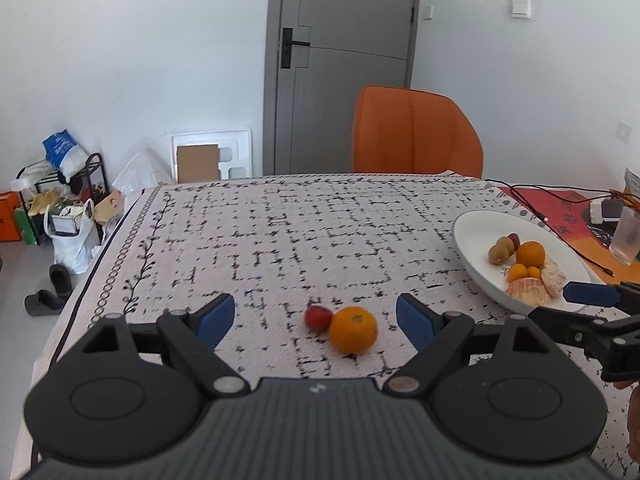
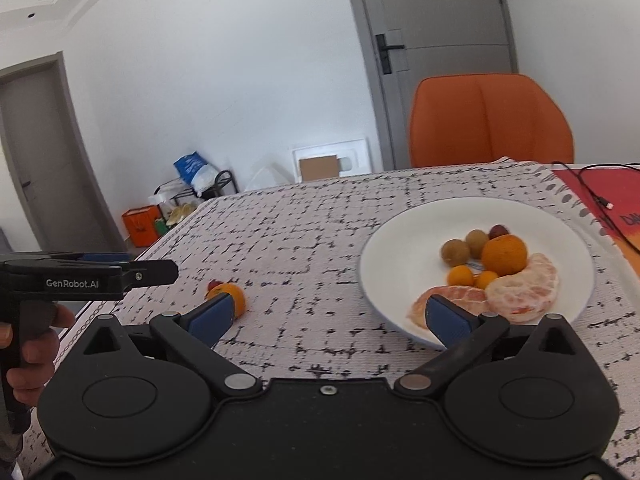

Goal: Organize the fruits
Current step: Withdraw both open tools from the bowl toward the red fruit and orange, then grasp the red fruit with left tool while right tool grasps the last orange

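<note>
An orange (image 1: 353,330) and a small red fruit (image 1: 317,318) lie touching on the patterned tablecloth, between the fingers of my open left gripper (image 1: 316,322). They also show in the right wrist view, the orange (image 2: 234,297) behind my left fingertip. A white plate (image 1: 472,236) at the right holds an orange, small kumquats, brown-green fruits and peeled citrus segments (image 2: 520,290). My right gripper (image 2: 338,314) is open and empty, its right finger over the plate's (image 2: 384,248) near rim.
An orange chair (image 1: 416,136) stands at the table's far edge. A red mat with black cables (image 1: 560,200) and a drinking glass (image 1: 626,236) lie beyond the plate at the right. Bags and a shoe rack (image 1: 68,200) stand on the floor at the left.
</note>
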Action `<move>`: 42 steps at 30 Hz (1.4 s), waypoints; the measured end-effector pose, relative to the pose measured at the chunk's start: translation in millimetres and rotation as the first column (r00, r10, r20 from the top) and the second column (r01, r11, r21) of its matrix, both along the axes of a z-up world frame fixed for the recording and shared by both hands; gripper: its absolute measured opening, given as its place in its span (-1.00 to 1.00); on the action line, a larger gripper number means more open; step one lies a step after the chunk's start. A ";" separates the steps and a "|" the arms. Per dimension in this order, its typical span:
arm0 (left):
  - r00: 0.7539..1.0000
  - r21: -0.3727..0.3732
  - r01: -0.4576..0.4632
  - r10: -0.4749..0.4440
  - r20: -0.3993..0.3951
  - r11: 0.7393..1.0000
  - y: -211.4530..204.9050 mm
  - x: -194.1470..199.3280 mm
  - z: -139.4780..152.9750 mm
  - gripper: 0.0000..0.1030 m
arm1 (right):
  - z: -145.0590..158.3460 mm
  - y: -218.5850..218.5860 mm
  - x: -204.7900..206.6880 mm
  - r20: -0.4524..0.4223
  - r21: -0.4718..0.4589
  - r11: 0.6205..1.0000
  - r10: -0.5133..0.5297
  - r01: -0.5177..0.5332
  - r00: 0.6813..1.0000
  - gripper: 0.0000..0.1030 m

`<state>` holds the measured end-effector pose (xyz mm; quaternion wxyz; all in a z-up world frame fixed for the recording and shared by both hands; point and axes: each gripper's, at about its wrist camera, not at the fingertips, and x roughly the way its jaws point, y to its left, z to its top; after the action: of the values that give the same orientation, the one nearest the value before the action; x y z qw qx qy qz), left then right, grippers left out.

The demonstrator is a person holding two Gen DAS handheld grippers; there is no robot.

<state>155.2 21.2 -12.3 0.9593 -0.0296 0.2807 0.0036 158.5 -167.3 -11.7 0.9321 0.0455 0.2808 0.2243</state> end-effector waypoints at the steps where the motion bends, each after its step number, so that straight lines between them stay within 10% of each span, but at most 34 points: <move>1: 1.000 -0.004 -0.005 0.005 -0.002 1.000 2.7 -0.6 -1.0 0.68 | -0.6 3.0 0.3 -0.001 -0.002 1.000 0.011 -0.011 1.000 1.00; 42: 0.996 -0.083 -0.073 0.069 -0.047 0.994 62.2 11.2 -34.1 0.30 | -27.6 108.0 52.3 -0.099 -0.065 0.966 0.244 -0.250 0.965 0.40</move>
<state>166.4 83.4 -46.4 0.9501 -0.0803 0.3004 0.0265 210.8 -59.3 -39.3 0.8842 -0.0155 0.3345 0.3255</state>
